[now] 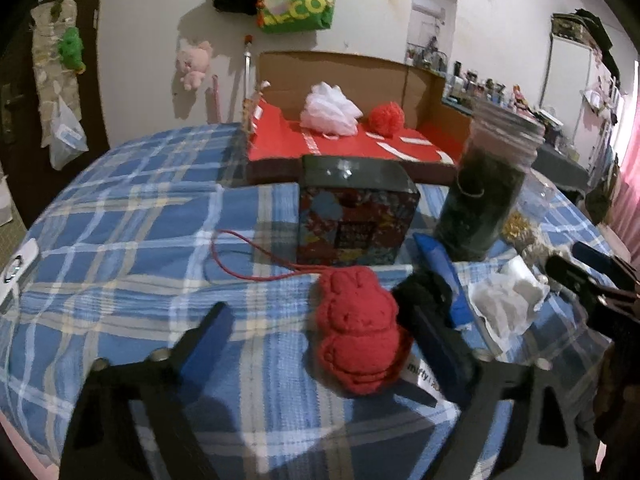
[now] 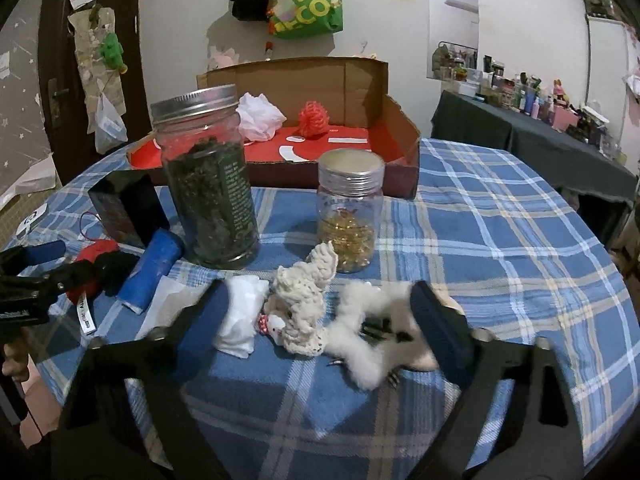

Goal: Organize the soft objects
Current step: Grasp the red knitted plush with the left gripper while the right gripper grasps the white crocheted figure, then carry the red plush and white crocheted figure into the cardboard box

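Note:
My left gripper (image 1: 320, 328) is open, its fingers on either side of a red knitted toy (image 1: 356, 332) with a red cord (image 1: 240, 256), lying on the blue plaid cloth. My right gripper (image 2: 320, 312) is open around a cream knitted toy (image 2: 304, 304), with a white fluffy toy (image 2: 376, 320) against its right finger and a white pad (image 2: 240, 316) by its left finger. A cardboard box with a red floor (image 1: 352, 144) stands at the back, also in the right wrist view (image 2: 340, 140). It holds a white mesh puff (image 1: 330, 110) and a red pompom (image 1: 386, 118).
A dark patterned box (image 1: 356, 216) stands behind the red toy. A tall jar of dark leaves (image 2: 208, 184), a small jar of gold bits (image 2: 350, 210), a blue tube (image 2: 154, 268) and crumpled white paper (image 1: 504, 304) lie mid-table. The table edge curves near on both sides.

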`<state>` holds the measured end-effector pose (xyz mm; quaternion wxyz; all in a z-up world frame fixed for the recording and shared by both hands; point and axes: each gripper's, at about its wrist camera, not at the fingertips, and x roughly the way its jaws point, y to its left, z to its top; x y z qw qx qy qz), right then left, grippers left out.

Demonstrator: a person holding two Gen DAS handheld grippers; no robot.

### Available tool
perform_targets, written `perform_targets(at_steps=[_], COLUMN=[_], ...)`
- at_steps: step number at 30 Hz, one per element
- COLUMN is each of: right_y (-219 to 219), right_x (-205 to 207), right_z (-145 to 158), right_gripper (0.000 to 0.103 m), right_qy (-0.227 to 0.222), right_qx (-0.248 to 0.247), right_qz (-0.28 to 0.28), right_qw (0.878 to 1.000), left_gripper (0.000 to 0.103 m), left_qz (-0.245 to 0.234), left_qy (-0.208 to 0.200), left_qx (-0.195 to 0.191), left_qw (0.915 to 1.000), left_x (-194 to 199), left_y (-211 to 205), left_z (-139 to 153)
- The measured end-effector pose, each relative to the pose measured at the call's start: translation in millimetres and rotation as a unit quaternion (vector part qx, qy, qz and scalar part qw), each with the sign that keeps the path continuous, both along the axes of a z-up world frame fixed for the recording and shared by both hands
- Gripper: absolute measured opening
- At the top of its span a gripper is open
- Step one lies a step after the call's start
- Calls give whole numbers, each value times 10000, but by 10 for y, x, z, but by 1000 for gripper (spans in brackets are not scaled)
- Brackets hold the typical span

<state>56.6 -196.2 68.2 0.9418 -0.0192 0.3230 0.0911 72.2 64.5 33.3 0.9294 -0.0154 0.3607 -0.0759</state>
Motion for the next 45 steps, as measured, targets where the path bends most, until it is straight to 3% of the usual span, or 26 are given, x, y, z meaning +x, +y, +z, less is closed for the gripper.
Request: perform_targets(at_steps=[1, 2, 3, 4, 6, 18, 25, 34, 45], right_y=[6, 8, 2, -5, -10, -40, -31, 36, 69], right_x=[21, 38, 50, 64, 62, -124, -183, -232, -204], right_z=[-16, -36, -56, -78, -93, 115, 215, 246, 140], right_gripper=[67, 46, 33, 24, 17, 17, 17, 17, 17], right_qy=[55, 114, 172, 255, 330, -57, -217, -210, -49], right_qx=[-5, 13, 69, 130, 232, 369, 435, 740, 834], right_qz=[16, 46, 89, 138, 281, 434, 534, 887, 995], right_qw=[10000, 9999, 9998, 9995, 9988, 9984, 9974, 9931, 9915], left_gripper=[81, 69, 61, 41, 41, 39, 39, 39, 39], left_qz=[-69, -157, -268, -456, -488, -384, -776, -1334, -1392], left_qy=[34, 57, 78, 136, 127, -476, -635, -261, -39], left_qx=[-66, -159, -257, -391, -356, -222, -448, -703, -703], left_qw=[9999, 9997, 9993, 9981, 9981, 9979, 9939, 9882, 9878], left_x=[9, 13, 13, 12, -5, -211, -231, -141, -72], left_y=[-5, -12, -19, -39, -71, -131, -356, -775, -875], left_z=[-17, -32, -43, -55, -60, 304, 461, 285, 145])
